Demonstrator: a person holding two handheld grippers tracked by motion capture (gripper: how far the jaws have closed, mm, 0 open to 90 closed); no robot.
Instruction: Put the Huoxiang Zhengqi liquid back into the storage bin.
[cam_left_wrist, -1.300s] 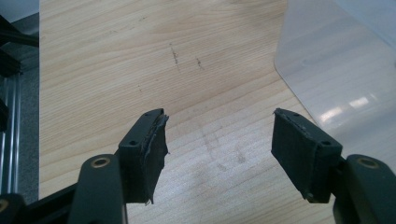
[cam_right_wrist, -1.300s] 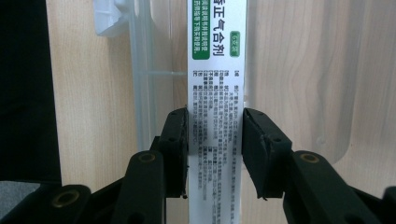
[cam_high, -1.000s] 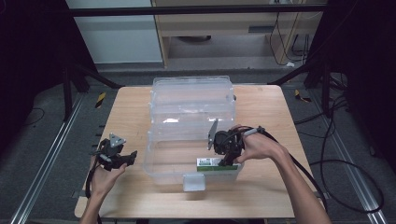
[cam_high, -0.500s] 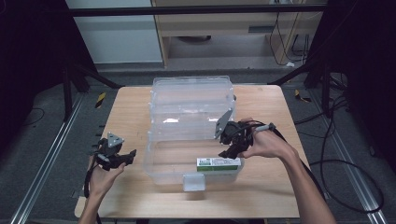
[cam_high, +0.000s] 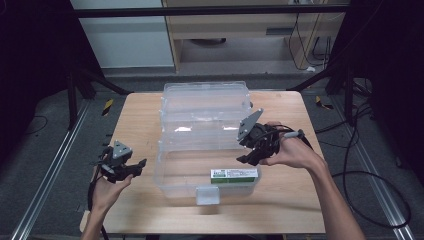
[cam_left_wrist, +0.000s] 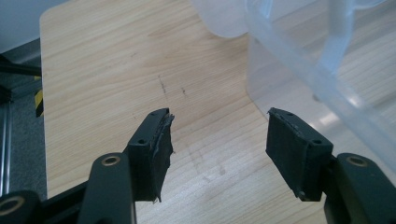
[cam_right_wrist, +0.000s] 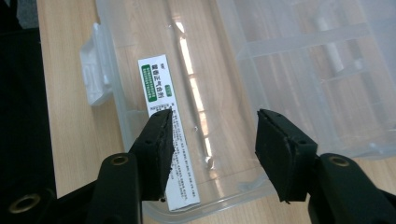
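A clear plastic storage box (cam_high: 172, 150) stands open at the table's middle, its lid (cam_high: 205, 97) folded back behind it. Inside, a white and green carton (cam_high: 234, 174) lies against the front right wall. My right gripper (cam_high: 247, 152) hovers over the box's right rim, open and holding nothing; in the right gripper view its jaws straddle the box floor with the carton (cam_right_wrist: 161, 100) just beyond the left jaw. My left gripper (cam_high: 132, 167) rests open at the table's left, beside the box wall (cam_left_wrist: 299, 74).
A white latch (cam_high: 207, 195) sticks out from the box's front wall, also seen as the latch (cam_right_wrist: 93, 70). Bare wooden tabletop (cam_high: 135, 120) lies left of the box. Cables trail off the table's right side. A cabinet stands beyond the far edge.
My right gripper has let go of the carton, which now lies in the box, and has risen and drawn back to the right. The left gripper has hardly moved.
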